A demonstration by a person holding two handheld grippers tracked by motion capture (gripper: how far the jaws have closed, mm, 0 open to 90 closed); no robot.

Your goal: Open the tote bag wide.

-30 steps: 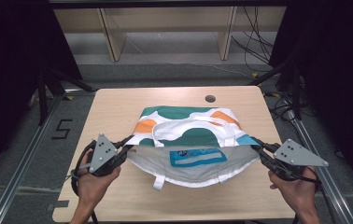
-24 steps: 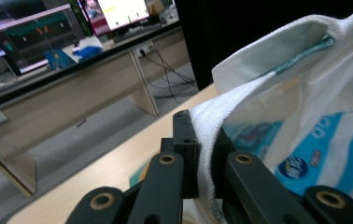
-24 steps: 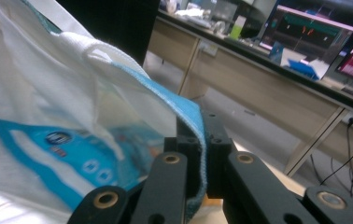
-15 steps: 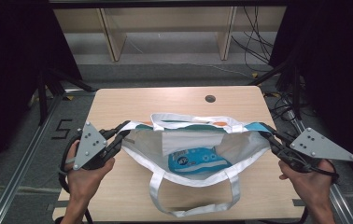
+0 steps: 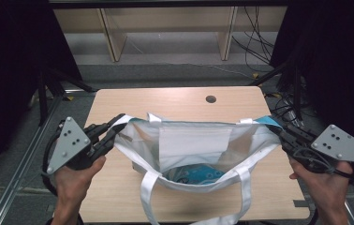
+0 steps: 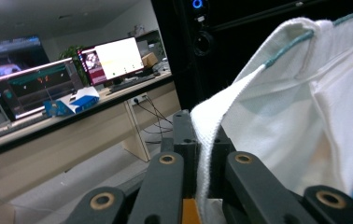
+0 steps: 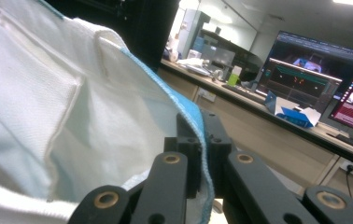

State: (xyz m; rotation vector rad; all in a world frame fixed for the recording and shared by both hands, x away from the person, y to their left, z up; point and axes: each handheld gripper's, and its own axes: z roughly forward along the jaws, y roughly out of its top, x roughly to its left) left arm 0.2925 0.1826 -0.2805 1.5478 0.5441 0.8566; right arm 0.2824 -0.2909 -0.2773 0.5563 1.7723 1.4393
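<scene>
Wooden table (image 5: 133, 101) beneath unlabelled white tote bag (image 5: 194, 143), both fingers clamped.

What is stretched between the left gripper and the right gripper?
In the high view, a white tote bag hangs open between the left gripper and the right gripper, each shut on one end of its rim.

No word, brand or number can be read here. The monitors (image 6: 114, 58) behind the bag show windows with lettering too small and blurred to make out, and the dark screen (image 7: 300, 70) in the right gripper view carries small red marks that cannot be told as figures. The blue printed item (image 5: 191, 176) inside the bag (image 5: 194, 140) shows a pattern, no legible text.
</scene>
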